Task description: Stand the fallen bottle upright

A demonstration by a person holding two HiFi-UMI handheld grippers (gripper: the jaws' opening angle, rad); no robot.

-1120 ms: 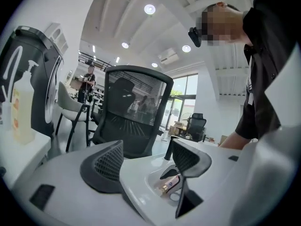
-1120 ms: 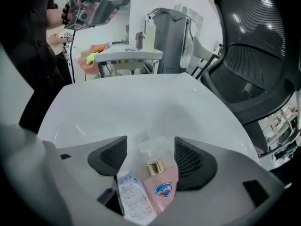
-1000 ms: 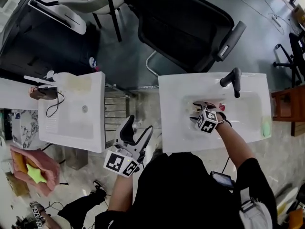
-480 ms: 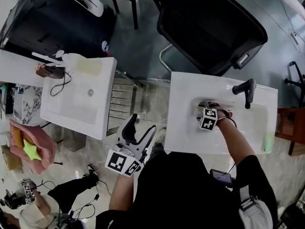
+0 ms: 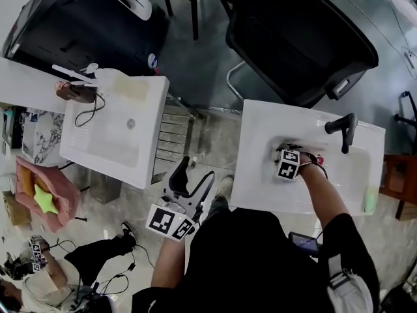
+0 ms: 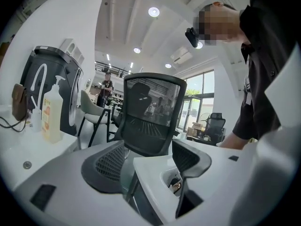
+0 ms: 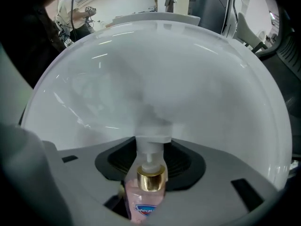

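My right gripper (image 5: 285, 154) down in white sink basin (image 7: 197, 74), jaws just closing, now clamped on pink pump soap bottle (image 7: 145, 199). My left gripper (image 6: 146, 160) released, empty.

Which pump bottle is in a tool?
The pink bottle with gold collar, in the right tool, whose jaws have just been closing; the yellowish bottle stands untouched on the other sink.

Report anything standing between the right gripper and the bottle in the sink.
Nothing visible does. The bottle sits between the right gripper's jaws, which have just been closing on it. The faucet stands at the rim of the sink, apart from both.
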